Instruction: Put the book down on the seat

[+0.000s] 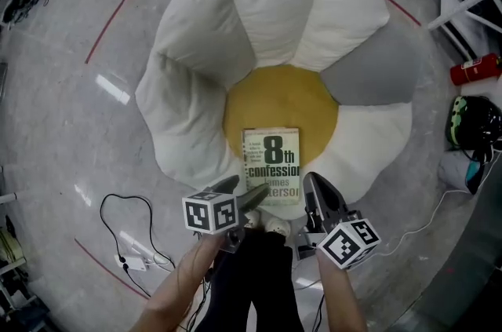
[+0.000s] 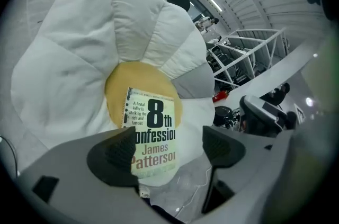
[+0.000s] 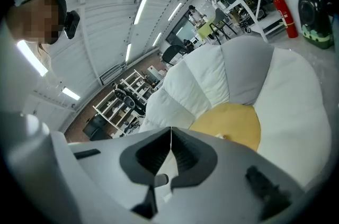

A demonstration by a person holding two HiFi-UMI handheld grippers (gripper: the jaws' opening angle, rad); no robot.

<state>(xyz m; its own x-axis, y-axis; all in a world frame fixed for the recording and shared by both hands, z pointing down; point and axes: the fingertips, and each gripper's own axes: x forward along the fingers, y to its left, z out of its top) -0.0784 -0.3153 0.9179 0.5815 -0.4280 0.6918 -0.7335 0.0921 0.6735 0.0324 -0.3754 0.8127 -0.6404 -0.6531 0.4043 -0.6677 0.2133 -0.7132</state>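
Your left gripper [image 2: 167, 148] is spread wide, with nothing between the pads. Your right gripper [image 3: 170, 150] is pressed together and empty. The book [image 1: 271, 166] lies flat, cover up, on the seat's [image 1: 267, 9] yellow centre, its near end over a white petal. The 2 grippers are by that end, neither gripping it.

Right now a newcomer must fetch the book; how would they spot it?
Find the flower-shaped floor cushion with white fabric petals and one grey. On the near edge of its round mustard-yellow centre lies a pale paperback book, cover up. Only it carries bold black print.
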